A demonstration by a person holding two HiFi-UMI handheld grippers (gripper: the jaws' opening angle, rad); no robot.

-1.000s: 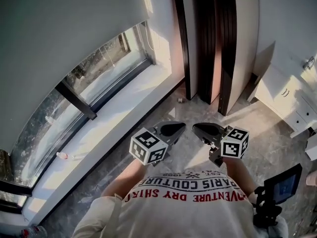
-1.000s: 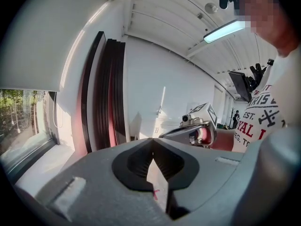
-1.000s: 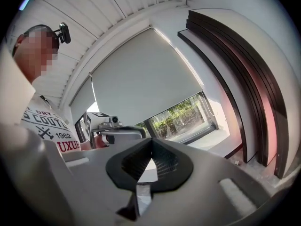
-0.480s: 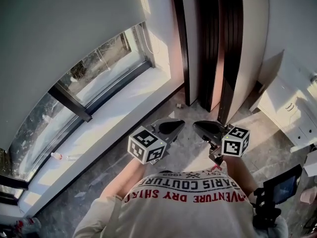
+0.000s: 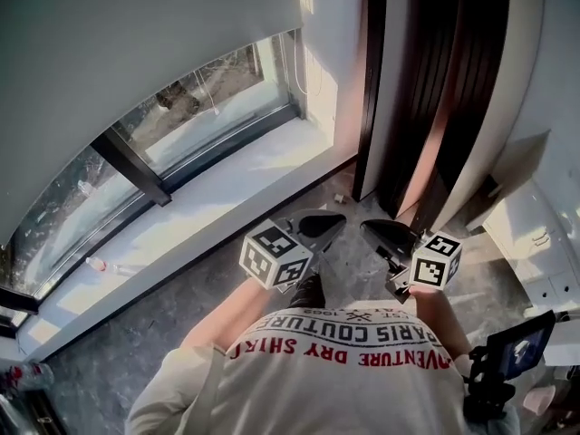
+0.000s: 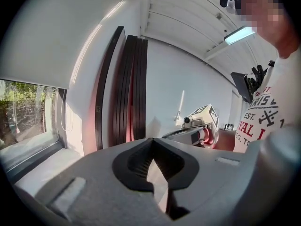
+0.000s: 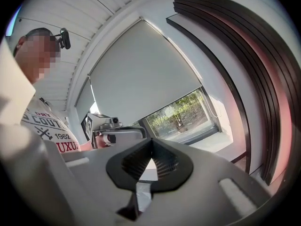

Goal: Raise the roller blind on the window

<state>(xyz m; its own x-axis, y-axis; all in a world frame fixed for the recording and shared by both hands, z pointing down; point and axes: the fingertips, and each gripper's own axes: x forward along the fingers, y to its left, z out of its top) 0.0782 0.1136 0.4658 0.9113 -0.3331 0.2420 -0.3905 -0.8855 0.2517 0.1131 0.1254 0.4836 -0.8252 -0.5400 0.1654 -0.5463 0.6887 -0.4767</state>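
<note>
Plainly, both hand-held grippers (image 5: 333, 219) (image 5: 368, 228) sit closed, empty.

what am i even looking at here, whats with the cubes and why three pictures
No robot here: a person holds a hand-held gripper in each hand. The top-down picture comes from a camera on their head; the left gripper and right gripper stick out in front of the printed shirt, and the patterned cube on each is part of it. The other two pictures come from cameras riding on the grippers, looking along their fingers. Both pairs of fingers are closed with nothing between them. Ahead is a window with a grey roller blind covering its upper part, above a white sill. Neither gripper touches anything.
</note>
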